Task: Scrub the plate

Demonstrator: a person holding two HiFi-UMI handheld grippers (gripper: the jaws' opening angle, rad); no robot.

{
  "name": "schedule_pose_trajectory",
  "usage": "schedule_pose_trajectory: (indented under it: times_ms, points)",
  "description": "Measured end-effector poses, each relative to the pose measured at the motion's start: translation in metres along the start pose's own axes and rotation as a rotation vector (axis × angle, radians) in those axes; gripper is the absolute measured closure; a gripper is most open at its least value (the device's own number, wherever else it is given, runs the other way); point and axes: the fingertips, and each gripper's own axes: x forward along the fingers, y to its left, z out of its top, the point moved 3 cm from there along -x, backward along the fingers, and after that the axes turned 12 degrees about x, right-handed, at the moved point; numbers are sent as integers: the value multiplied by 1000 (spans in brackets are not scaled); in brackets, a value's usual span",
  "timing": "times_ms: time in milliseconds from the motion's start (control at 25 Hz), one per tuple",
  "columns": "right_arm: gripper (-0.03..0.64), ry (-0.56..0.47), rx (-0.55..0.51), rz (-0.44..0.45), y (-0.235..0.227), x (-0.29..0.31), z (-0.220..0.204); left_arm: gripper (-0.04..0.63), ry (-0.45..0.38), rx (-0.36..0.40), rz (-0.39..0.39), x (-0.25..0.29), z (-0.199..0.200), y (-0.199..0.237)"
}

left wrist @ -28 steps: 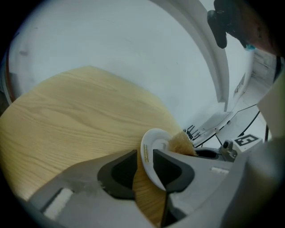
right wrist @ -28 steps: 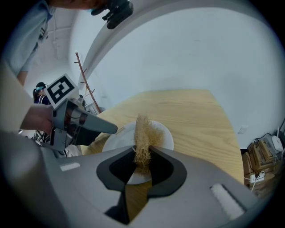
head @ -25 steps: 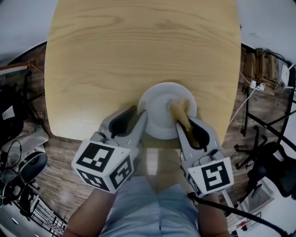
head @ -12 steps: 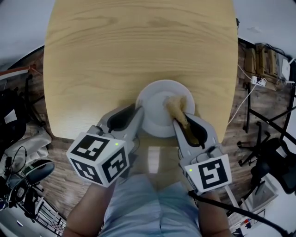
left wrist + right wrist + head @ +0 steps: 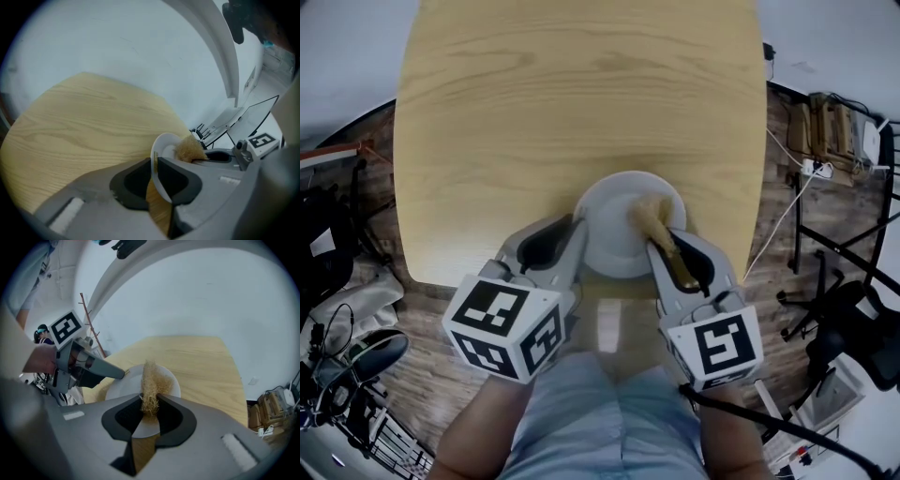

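Under the small round white plate (image 5: 614, 225) lies a pale wooden table (image 5: 581, 112) with rounded corners, bare beyond the plate and ending just this side of it. Brown plank floor (image 5: 441, 375) shows to the plate's left and right, with black stand legs (image 5: 834, 272) and a white cable (image 5: 783, 220) off to its right. Past the plate, both gripper views show a plain white wall (image 5: 197, 301).

The plate is glossy, with a shallow raised rim. A tan fibrous scrubbing wad (image 5: 649, 217) rests on its right half. The left hand-held gripper (image 5: 154, 164) has just been closing, and its jaws now pinch the plate's near-left rim. The right hand-held gripper (image 5: 150, 401) is pressed together on the wad's near end.

From the head view, both grippers cover the plate's near rim. Whether the plate carries any dirt cannot be made out.
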Motion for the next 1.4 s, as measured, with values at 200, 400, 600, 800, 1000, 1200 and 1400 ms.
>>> schedule_pose_trajectory:
  times_ms: [200, 400, 600, 800, 1000, 1200, 1400]
  points:
    - [543, 34, -20, -71, -10, 4, 14, 525, 8, 26, 8, -3, 3, -1]
    - [543, 77, -72, -99, -11, 14, 25, 525, 3, 81, 8, -2, 11, -6]
    - [543, 86, -125, -72, 5, 22, 31, 525, -4, 113, 8, -4, 13, -11]
    - [543, 93, -181, -38, 24, 27, 34, 525, -3, 137, 8, -5, 15, -11]
    - [545, 102, -214, -12, 35, 27, 30, 525, -2, 142, 5, -4, 16, -11]
    - [545, 129, -225, 19, 43, 25, 23, 528, -4, 130, 2, -1, 18, -11]
    - [545, 139, -209, 54, 55, 23, 9, 529, -14, 119, 2, -2, 18, -9]
